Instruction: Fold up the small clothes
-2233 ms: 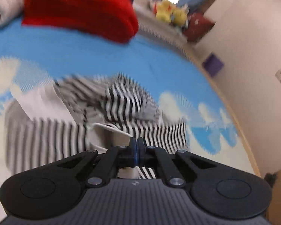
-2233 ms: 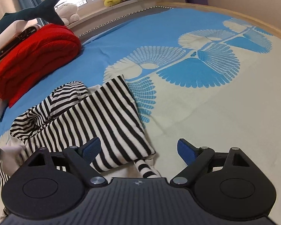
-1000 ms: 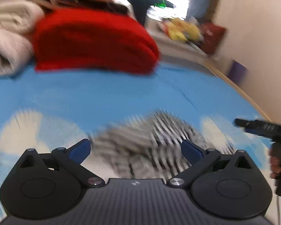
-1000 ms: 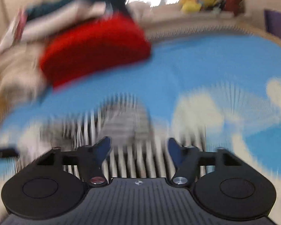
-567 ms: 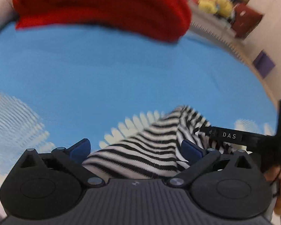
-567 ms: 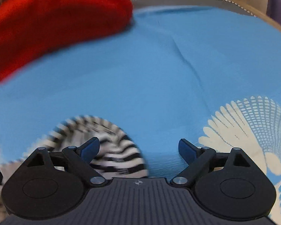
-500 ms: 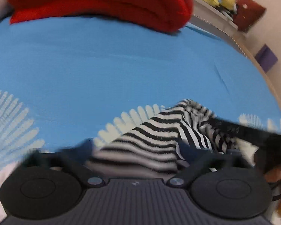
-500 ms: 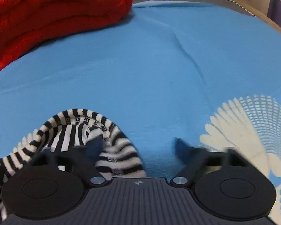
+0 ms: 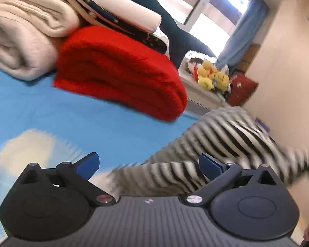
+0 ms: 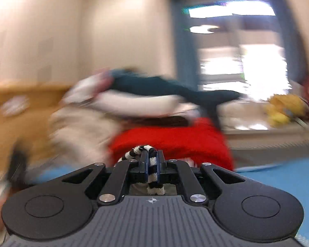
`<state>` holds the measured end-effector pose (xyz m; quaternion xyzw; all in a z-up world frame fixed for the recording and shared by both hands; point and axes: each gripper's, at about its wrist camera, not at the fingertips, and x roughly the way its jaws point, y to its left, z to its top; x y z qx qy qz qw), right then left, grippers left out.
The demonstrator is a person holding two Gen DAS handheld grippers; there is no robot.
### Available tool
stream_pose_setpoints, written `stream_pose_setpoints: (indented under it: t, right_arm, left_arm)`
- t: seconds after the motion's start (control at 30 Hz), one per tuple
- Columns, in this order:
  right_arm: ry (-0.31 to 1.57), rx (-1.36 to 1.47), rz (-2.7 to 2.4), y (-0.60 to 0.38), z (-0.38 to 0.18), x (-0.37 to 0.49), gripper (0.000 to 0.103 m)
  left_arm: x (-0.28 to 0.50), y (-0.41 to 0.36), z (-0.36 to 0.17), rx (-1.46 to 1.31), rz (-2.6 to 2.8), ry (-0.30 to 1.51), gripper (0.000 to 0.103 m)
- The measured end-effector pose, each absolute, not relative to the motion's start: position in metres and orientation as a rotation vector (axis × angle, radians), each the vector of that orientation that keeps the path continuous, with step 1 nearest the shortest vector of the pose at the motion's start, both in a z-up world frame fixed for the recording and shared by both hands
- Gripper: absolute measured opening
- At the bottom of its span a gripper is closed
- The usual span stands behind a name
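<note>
Fingers first: on our right gripper they are pressed together on a bunched edge of the striped garment, a twist of black-and-white knit sticking out above and below the pads. Half a second ago those same fingers were standing apart over the garment as it lay on the bed; now they are clamped on it, and the right wrist view is no longer looking down at the sheet but level across the room, which we are reading as the gripper lifting.

Our left gripper is keeping its blue fingers wide apart with nothing between them, as they were a moment ago. Just beyond them the striped garment is smeared with motion blur and rising toward the right, part of it off the blue bed sheet, so the pull from the right side seems to be carrying it up.

Farther out, the red blanket is lying folded on the bed, with cream bedding stacked beside and above it, and yellow plush toys are sitting on the ledge by the window.

For the task, we are judging this as the start of a fold: one edge is secured, the other is hanging free. We are likely needing the left fingers to take another edge before laying it flat.
</note>
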<state>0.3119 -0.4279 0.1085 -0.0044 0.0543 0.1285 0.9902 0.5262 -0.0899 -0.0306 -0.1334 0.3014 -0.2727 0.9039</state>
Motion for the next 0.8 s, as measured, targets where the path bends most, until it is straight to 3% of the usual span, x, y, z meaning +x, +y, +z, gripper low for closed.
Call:
stream_pose_setpoints:
  t: [0.1, 0.17, 0.2, 0.23, 0.3, 0.4, 0.5, 0.6, 0.7, 0.73, 0.77, 0.8]
  right_arm:
    - [0.401, -0.097, 0.346, -0.411, 0.033, 0.221, 0.013]
    - [0.706, -0.060, 0.317, -0.408, -0.022, 0.193, 0.037]
    - [0.785, -0.038, 0.307, -0.409, -0.040, 0.184, 0.044]
    - [0.811, 0.008, 0.284, -0.415, -0.051, 0.174, 0.044]
    - [0.761, 0.177, 0.242, -0.432, -0.043, 0.174, 0.045]
    - [0.586, 0.440, 0.196, -0.461, -0.013, 0.201, 0.062]
    - [0.488, 0.502, 0.150, -0.466, -0.007, 0.239, 0.070]
    - [0.484, 0.507, 0.071, -0.457, -0.020, 0.279, 0.080]
    - [0.592, 0.588, 0.075, -0.455, -0.046, 0.310, 0.082]
    - [0.617, 0.610, 0.085, -0.451, -0.055, 0.313, 0.076]
    - [0.634, 0.629, 0.092, -0.445, -0.063, 0.311, 0.060]
    - [0.665, 0.618, 0.106, -0.437, -0.072, 0.313, 0.002]
  left_arm:
    - [0.473, -0.047, -0.062, -0.138, -0.520, 0.720, 0.102]
    - [0.450, -0.027, -0.083, -0.064, -0.477, 0.780, 0.102]
    - [0.443, -0.022, -0.090, -0.047, -0.458, 0.794, 0.102]
    - [0.436, -0.013, -0.090, -0.048, -0.448, 0.791, 0.102]
    - [0.434, -0.012, -0.085, -0.069, -0.467, 0.774, 0.102]
    - [0.446, -0.036, -0.072, -0.143, -0.538, 0.734, 0.102]
    - [0.464, -0.077, -0.073, -0.161, -0.634, 0.739, 0.102]
    - [0.491, -0.113, -0.089, -0.152, -0.651, 0.794, 0.102]
    - [0.531, -0.135, -0.108, -0.200, -0.618, 0.861, 0.099]
    - [0.541, -0.140, -0.111, -0.194, -0.585, 0.835, 0.080]
    - [0.553, -0.143, -0.112, -0.178, -0.544, 0.807, 0.062]
    - [0.565, -0.143, -0.113, -0.183, -0.523, 0.814, 0.030]
